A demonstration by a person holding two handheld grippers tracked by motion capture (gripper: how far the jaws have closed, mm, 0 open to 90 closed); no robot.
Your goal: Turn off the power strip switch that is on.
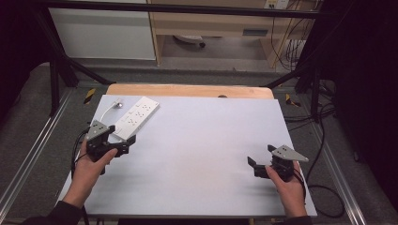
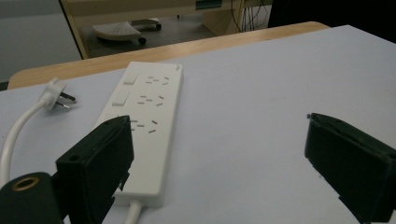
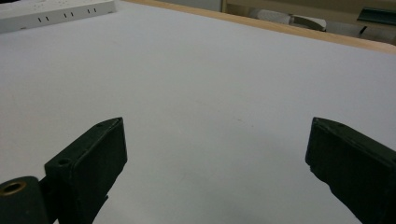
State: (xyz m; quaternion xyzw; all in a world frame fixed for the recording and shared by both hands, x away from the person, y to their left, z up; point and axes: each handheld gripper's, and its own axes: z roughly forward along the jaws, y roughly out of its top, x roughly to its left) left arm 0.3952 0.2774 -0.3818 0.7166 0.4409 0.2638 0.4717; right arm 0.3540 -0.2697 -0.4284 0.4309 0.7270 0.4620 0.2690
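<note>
Item: power strip [image 1: 136, 117], far-left corner of the tabletop [image 1: 202, 154], long axis running away from you. Your left gripper [image 1: 123, 137], jaws spread, sits at its near end; right gripper [image 1: 261, 155], also released, well apart.

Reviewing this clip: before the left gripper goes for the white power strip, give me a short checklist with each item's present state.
1. Left gripper jaws open wide enough for the strip: ok, both jaws stand well apart in the left gripper view.
2. Left gripper lined up on the power strip: not ok, the strip sits off toward one jaw, not centred between them.
3. Plug free of any socket: ok, it lies loose on the table beside the strip.
4. Cable out of the jaws' way: cannot tell, it runs close under the gripper.
5. Right gripper out of the way: ok, open and far off over bare table.
</note>
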